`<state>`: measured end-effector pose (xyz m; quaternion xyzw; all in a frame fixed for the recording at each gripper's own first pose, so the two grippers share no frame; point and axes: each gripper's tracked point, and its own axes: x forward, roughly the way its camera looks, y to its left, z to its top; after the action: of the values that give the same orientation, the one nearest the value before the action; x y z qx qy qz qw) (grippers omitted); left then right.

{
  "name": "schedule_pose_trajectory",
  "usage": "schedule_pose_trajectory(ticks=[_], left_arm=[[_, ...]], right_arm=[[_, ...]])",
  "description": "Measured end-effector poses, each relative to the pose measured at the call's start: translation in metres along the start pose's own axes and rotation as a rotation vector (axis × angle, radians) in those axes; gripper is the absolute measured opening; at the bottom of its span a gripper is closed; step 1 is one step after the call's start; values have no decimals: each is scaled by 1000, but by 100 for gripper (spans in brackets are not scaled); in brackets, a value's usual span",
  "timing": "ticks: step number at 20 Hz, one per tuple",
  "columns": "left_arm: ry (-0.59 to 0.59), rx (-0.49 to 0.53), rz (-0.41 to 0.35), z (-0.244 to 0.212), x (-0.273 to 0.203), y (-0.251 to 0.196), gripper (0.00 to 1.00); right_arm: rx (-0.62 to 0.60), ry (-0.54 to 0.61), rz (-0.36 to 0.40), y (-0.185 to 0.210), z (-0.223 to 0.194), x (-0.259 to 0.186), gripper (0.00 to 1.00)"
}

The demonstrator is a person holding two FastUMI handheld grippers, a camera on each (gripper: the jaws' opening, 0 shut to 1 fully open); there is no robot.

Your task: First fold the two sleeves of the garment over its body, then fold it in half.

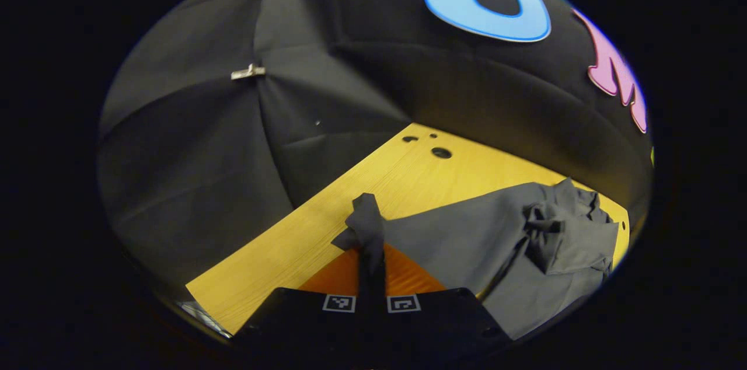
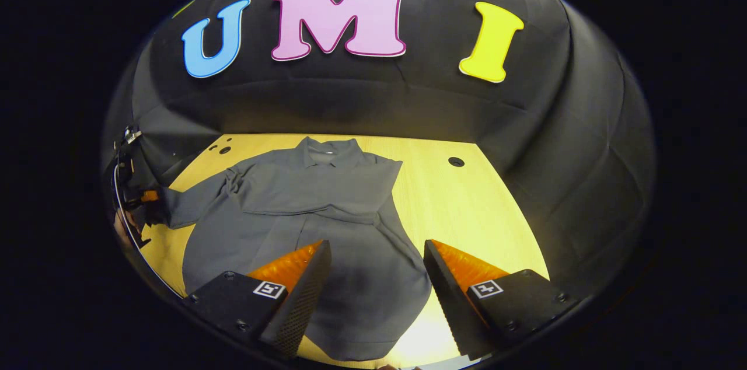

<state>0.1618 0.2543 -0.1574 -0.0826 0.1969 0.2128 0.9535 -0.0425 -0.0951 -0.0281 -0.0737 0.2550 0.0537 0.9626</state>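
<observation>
Grey cloth is pinched between the jaws of the left gripper (image 1: 371, 276): the cuff of the left sleeve (image 1: 365, 224) stands up bunched from between them, so they are clamped on it. In the right gripper view that gripper (image 2: 143, 206) shows at the far left of the table (image 2: 467, 212), with the sleeve (image 2: 195, 201) stretched out sideways from the shoulder toward it. The right gripper (image 2: 376, 288) has its jaws wide apart, holding nothing, poised over the lower body of the garment (image 2: 327, 224) near its hem.

The garment, a collared grey shirt, lies flat on the yellow wooden table with its collar (image 2: 327, 151) toward the far wall. A band of cloth across the chest looks like the right sleeve (image 2: 327, 195) already laid over the body, though the folds make that hard to confirm.

By my reading, the step in hand is the second sleeve fold. The next move calls for carrying the held cuff up and rightward across the chest, laying it flat over the body, then releasing. After that, both grippers need the hem corners for the fold in half.
</observation>
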Motion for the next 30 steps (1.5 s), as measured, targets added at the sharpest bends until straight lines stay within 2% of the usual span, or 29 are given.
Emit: schedule_pose_trajectory(ticks=[7, 12, 23, 26, 30], left_arm=[[-134, 40, -182, 66, -39, -129, 5], [-158, 93, -335, 72, -59, -239, 5], [-90, 219, -594, 19, -93, -439, 5], [-35, 229, -665, -8, -103, -482, 5], [25, 257, -716, -40, -111, -521, 6]], right_arm=[[24, 28, 30, -17, -4, 26, 98], [42, 31, 21, -40, -9, 31, 98], [147, 74, -35, -102, -43, 27, 99], [167, 79, -52, -121, -50, 25, 97], [188, 89, -64, -140, -57, 23, 98]])
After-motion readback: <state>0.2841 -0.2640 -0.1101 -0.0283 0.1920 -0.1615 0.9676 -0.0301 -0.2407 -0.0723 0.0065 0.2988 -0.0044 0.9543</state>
